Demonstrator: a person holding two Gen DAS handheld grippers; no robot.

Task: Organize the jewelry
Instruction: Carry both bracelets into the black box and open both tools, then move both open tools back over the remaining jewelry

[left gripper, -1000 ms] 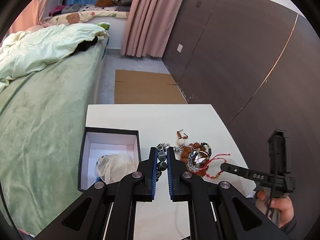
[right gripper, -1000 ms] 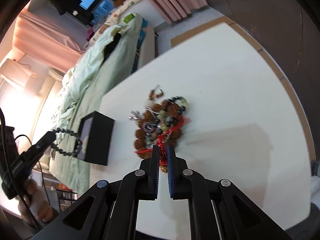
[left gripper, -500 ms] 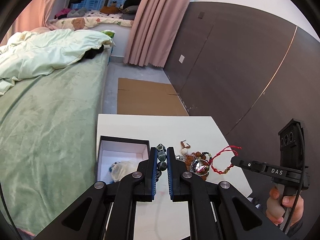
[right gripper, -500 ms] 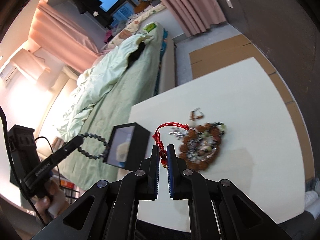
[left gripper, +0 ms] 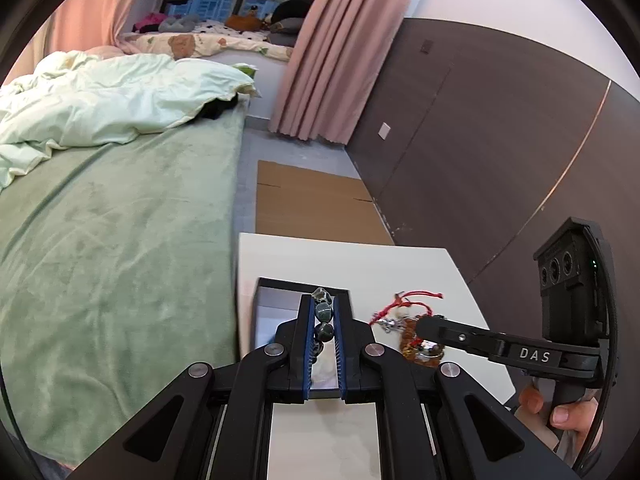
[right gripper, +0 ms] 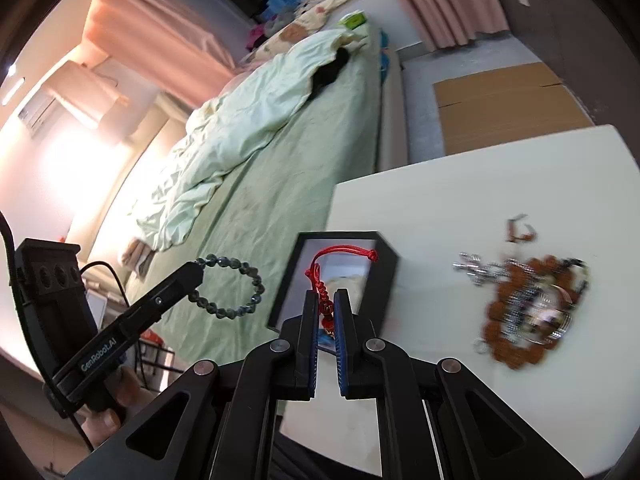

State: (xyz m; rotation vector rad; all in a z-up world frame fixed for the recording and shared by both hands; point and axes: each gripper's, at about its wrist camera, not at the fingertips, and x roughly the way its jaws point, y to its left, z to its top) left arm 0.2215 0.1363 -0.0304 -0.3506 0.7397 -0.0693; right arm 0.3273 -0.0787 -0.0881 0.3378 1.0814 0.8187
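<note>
My left gripper [left gripper: 323,300] is shut on a dark green bead bracelet [left gripper: 323,315], and its tips line up over the black box [left gripper: 288,281] with a white inside. In the right wrist view that bracelet [right gripper: 236,285] hangs as a loop from the left gripper [right gripper: 196,270]. My right gripper [right gripper: 326,297] is shut on a red cord bracelet [right gripper: 334,251], held above the box [right gripper: 387,276]. Its cord [left gripper: 416,294] also shows in the left wrist view. A pile of brown beads and silver chains [right gripper: 532,308] lies on the white table [right gripper: 480,184] to the right.
A green bed [left gripper: 120,248] with a pale duvet runs along the table's left side. Flat cardboard [left gripper: 316,204] lies on the floor beyond the table, and a dark wall panel [left gripper: 500,168] stands to the right. A hand [left gripper: 568,412] grips each handle.
The right gripper lifted the red cord bracelet off the pile and carried it up and left to over the box. The left gripper, still holding the bead bracelet, rose slightly and drifted over the box.
</note>
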